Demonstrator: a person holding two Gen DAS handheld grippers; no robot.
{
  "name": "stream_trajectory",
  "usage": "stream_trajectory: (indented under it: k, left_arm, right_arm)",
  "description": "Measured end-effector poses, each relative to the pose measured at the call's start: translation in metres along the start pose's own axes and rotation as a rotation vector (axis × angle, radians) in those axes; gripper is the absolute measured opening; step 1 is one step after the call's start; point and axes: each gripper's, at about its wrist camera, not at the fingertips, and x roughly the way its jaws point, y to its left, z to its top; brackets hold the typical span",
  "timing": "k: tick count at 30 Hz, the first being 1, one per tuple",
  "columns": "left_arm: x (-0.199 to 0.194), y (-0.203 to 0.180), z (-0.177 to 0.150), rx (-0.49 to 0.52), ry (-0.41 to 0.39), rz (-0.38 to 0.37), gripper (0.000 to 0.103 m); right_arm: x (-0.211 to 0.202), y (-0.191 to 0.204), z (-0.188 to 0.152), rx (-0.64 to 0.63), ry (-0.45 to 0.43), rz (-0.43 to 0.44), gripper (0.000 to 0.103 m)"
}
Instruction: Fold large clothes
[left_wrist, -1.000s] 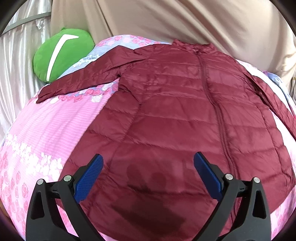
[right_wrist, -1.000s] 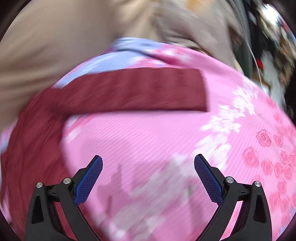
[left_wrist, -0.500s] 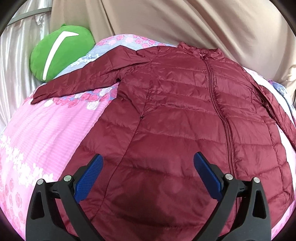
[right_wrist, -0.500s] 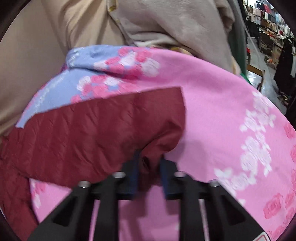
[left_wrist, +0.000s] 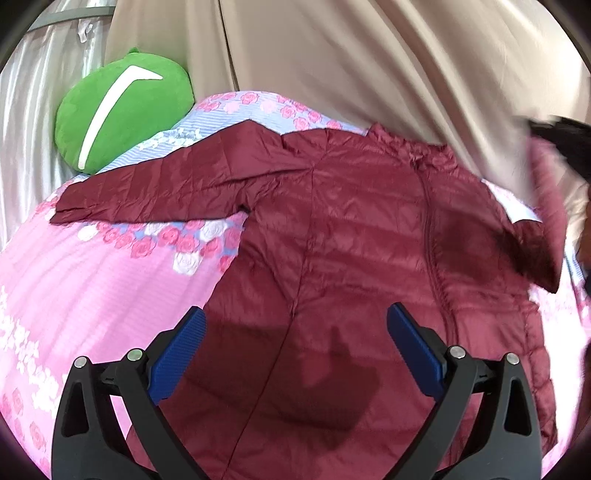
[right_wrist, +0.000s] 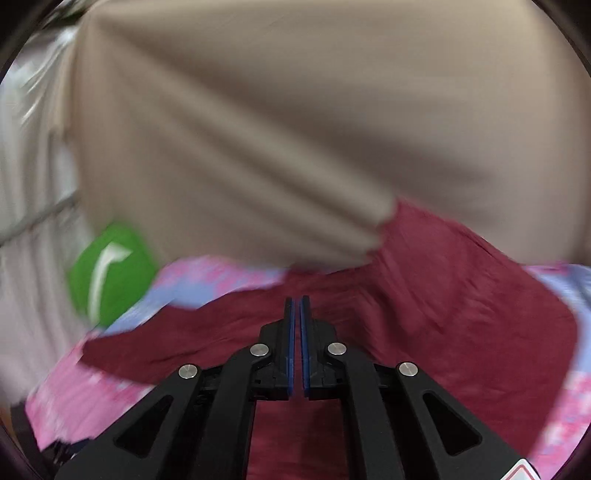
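While the left gripper (left_wrist: 295, 312) hangs wide and empty over the hem of the maroon jacket (left_wrist: 351, 240) spread flat on the pink floral bedspread (left_wrist: 92, 277), the right gripper (right_wrist: 296, 302) is pinched on the right sleeve (left_wrist: 543, 206), raised off the bed, and a white stripe marks the green cushion (left_wrist: 122, 114) at the far edge.

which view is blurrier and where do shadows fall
Right wrist view: heavy motion smear over the curtain, green cushion and jacket; only the right gripper is sharp. Left wrist view: mostly crisp, blurred at its right edge; the left gripper casts a dark shadow on the jacket.
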Motion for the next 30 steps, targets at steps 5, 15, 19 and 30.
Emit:
stream_trajectory:
  k: [5, 15, 19, 30]
  left_arm:
    - [0.013, 0.009, 0.011, -0.02, 0.015, -0.056, 0.097]
    - [0.086, -0.025, 0.051, -0.086, 0.144, -0.293, 0.097]
    - [0.129, -0.094, 0.066, -0.065, 0.235, -0.455, 0.097]
    - [0.182, -0.192, 0.074, -0.006, 0.367, -0.595, 0.004]
  right_arm:
    - [0.092, 0.093, -0.085, -0.133, 0.263, 0.157, 0.012]
    - [-0.033, -0.056, -0.08, 0.001, 0.073, -0.167, 0.052]
    - [-0.104, -0.153, -0.098, 0.21, 0.05, -0.336, 0.055]
    - [-0.153, -0.214, -0.138, 0.262, 0.092, -0.514, 0.06]
